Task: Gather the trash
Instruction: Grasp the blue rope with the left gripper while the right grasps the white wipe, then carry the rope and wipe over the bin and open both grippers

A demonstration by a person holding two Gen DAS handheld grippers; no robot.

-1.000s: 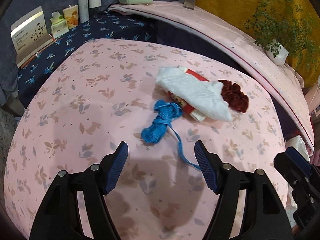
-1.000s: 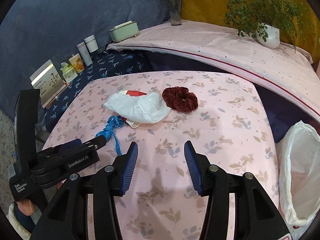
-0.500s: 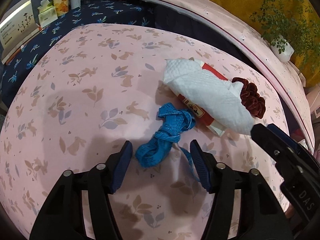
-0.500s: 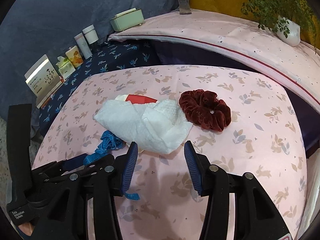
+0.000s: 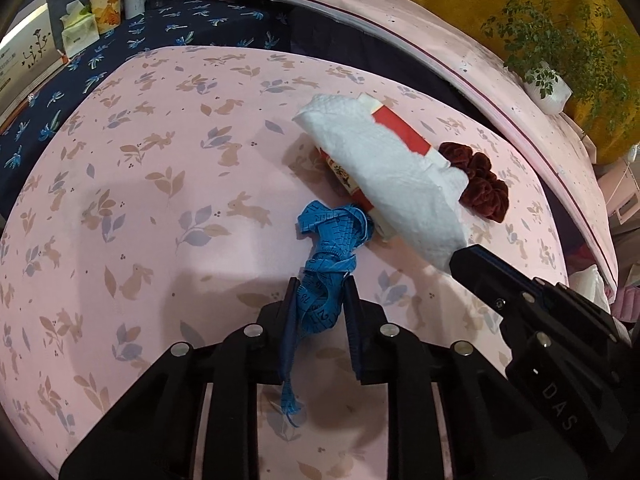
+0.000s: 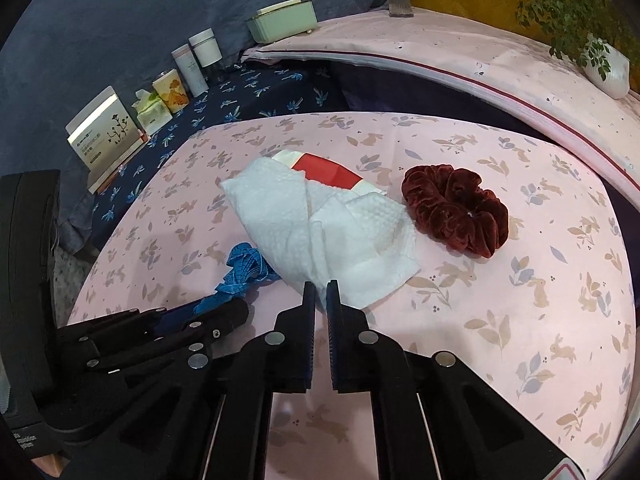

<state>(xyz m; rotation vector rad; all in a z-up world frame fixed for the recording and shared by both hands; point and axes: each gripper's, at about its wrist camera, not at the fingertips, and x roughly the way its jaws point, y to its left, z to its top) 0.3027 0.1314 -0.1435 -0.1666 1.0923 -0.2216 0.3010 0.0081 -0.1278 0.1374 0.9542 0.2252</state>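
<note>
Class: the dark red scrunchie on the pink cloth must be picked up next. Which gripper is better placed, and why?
Neither is free. The right gripper is nearer the scrunchie but pinches the white paper towel; the left gripper, closing round the blue tape measure, sits farther away.

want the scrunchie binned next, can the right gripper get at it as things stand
Probably not right away: the right gripper is shut on the paper towel. The scrunchie lies uncovered beside the towel, nothing on top, so the way looks free once the towel is dropped.
</note>
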